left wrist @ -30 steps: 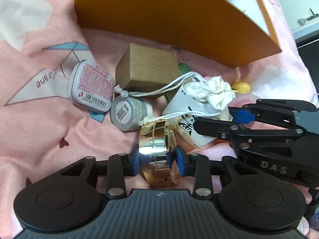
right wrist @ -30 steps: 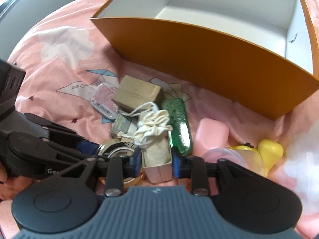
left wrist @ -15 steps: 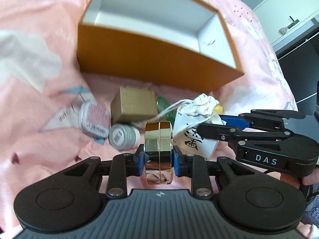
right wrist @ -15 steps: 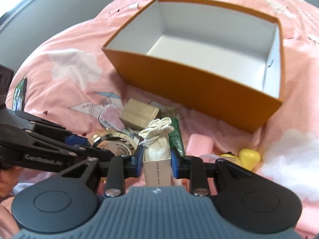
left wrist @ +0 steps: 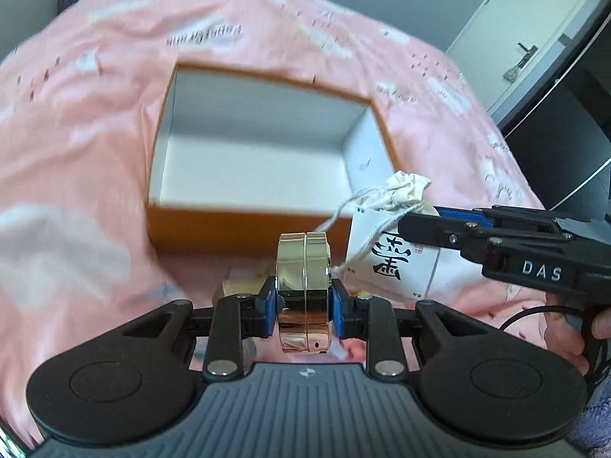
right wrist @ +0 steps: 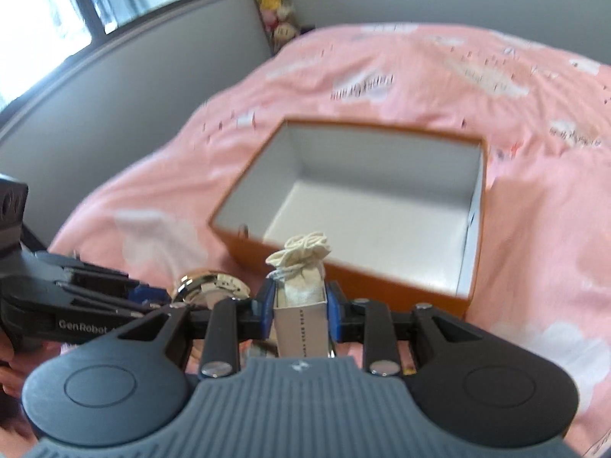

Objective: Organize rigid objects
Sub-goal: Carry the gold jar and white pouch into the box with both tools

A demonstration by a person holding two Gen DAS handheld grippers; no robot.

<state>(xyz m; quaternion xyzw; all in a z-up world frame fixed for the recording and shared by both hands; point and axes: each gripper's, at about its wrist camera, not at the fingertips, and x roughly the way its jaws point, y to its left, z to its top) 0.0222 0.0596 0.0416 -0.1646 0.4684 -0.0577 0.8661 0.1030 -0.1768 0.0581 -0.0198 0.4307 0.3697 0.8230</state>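
My left gripper [left wrist: 303, 301] is shut on a round gold case [left wrist: 303, 267], held on edge in the air in front of the orange box [left wrist: 244, 225]. My right gripper [right wrist: 299, 309] is shut on a white carton with a cloth drawstring bag on top [right wrist: 301, 294], also lifted before the box [right wrist: 382, 282]. The carton [left wrist: 389, 263] and the right gripper [left wrist: 496, 244] show at the right of the left wrist view. The gold case [right wrist: 210, 286] and left gripper [right wrist: 76, 305] show at the left of the right wrist view. The box interior is white and empty.
The box sits on a pink bedspread with white clouds [left wrist: 76, 152]. A grey wall and window [right wrist: 95, 19] lie beyond the bed, with plush toys [right wrist: 275, 4] in the corner. A cabinet door [left wrist: 534, 38] stands to the right.
Both grippers have risen from the pile with their objects and now look down into the open box. The other loose objects have dropped out of view.
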